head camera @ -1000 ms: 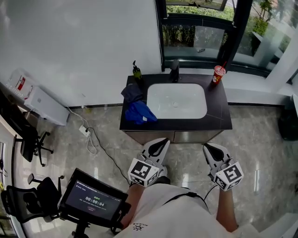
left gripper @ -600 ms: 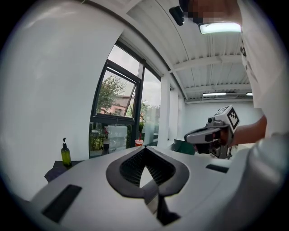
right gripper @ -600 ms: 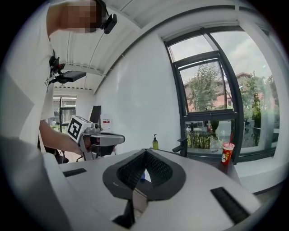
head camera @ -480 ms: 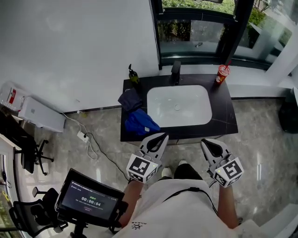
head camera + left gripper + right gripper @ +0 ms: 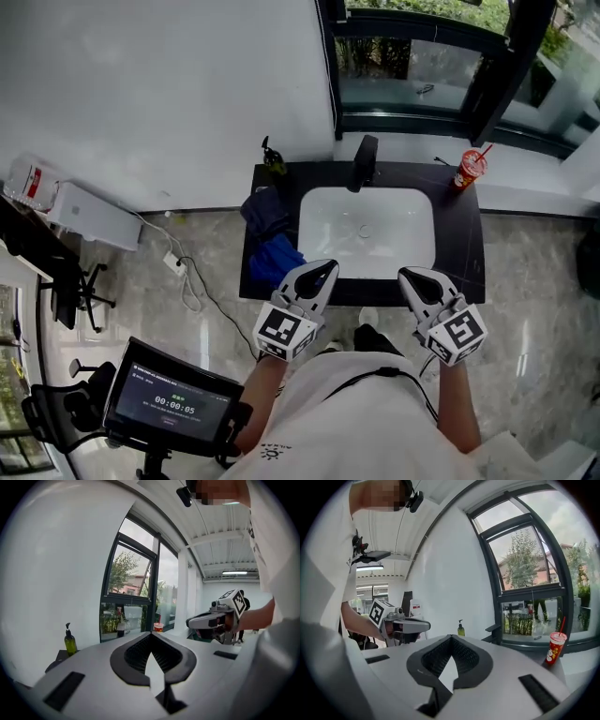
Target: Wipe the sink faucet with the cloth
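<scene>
Two hand-held grippers in play, one per hand, both held out in front of the person at the near edge of the black surface. The left hand-held gripper has its jaws pressed together at the tips with nothing between them. Same story on the right hand-held gripper: jaws together, nothing in them. Each carries one marker cube, and each shows up in the other's view, side by side.

On the surface there is one white basin, sunk in the middle. One black faucet stands at its far rim, upright, with nothing touching it. Left of the basin lie two cloths. The blue cloth is bunched near the front left corner, just beyond the left gripper's tip in the head view and apart from it. Behind it sits a dark cloth, also bunched, touching or nearly touching the blue one.

One soap bottle with a pump top stands at the back left corner. One red cup with a straw stands at the back right corner, well apart from the faucet.

Beyond the surface is a dark-framed window with greenery outside. Down at the lower left of the head view, one dark screen sits on a stand beside the person.
</scene>
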